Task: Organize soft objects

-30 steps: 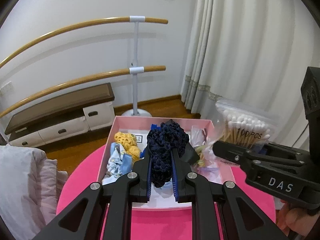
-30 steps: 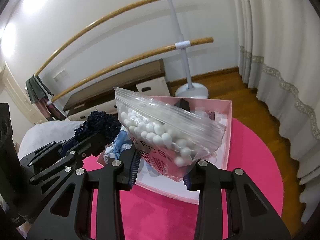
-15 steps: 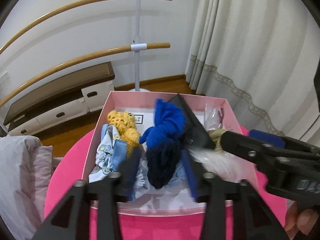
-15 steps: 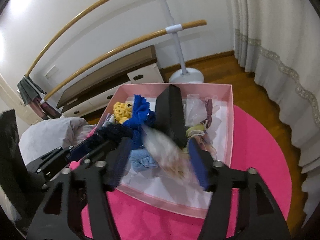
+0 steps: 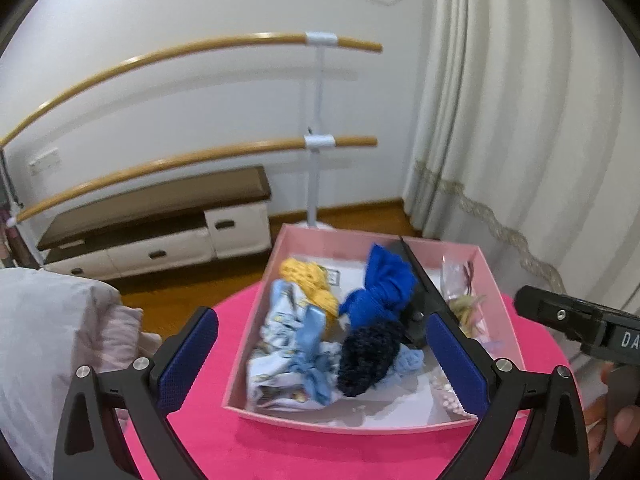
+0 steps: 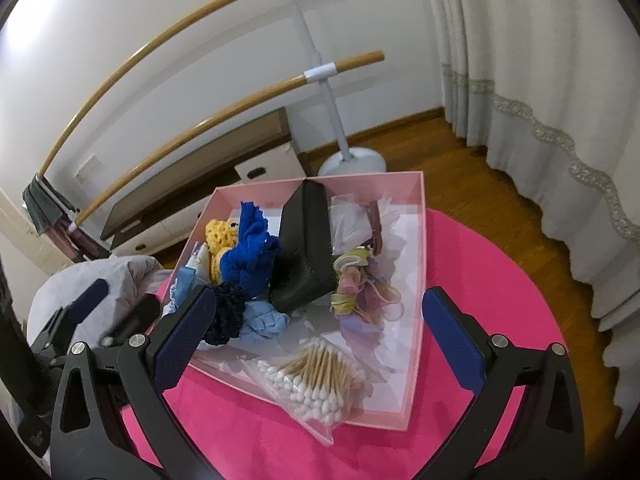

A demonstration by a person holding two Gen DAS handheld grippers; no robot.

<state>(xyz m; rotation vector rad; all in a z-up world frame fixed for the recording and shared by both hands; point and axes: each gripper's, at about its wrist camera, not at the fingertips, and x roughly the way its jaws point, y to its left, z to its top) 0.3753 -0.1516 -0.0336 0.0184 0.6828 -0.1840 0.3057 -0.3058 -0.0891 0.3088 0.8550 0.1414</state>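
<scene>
**Swab bag left overhanging the box rim**

The pink box (image 6: 416,276) sits mid-frame on the pink table (image 6: 480,280). The cotton swab bag (image 6: 316,384), lower centre, overlaps the near rim and could slide out if nudged. The navy scrunchie (image 5: 368,356) lies inside. Both the left gripper (image 5: 320,364) and right gripper (image 6: 316,344) are spread wide, nothing held.

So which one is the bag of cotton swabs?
Find the pink box on the bright pink table. At its near edge lies a clear bag of cotton swabs, partly hanging over the rim. It alone holds wooden sticks with white tips; its neighbours are fabric.
</scene>
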